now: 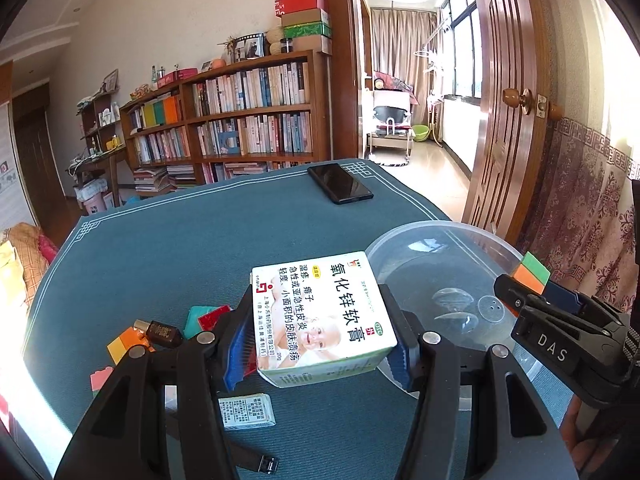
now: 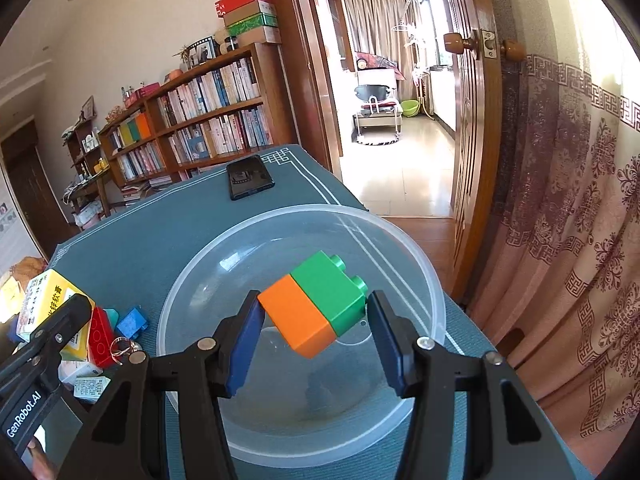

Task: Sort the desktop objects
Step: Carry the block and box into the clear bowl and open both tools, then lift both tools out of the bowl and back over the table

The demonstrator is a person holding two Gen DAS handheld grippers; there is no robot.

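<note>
- Grip on a white cardboard ointment box printed with Chinese text and a baby's face: your left hand-held gripper has its blue-padded fingers pressed against both sides of the carton, lifting it clear of the teal-covered tabletop, just beside the bowl's rim.
- Your right hand-held gripper holds a toy brick stack, orange brick joined to green studded brick, tilted, directly above the clear round plastic bowl; the left pad touches the orange half, the right pad the green one.
- The bowl sits at the tabletop's right-hand edge, with only water-like glints showing through its bottom.
- Left of the bowl, loose items lie clustered on the cloth: a red toy brick, a small blue toy brick, a teal piece, a small dark brown bottle with a gold cap, and a small white printed medicine carton.
- A black smartphone lies face up near the far corner, well apart from everything else.
- A wooden bookshelf packed with books lines the wall behind.
</note>
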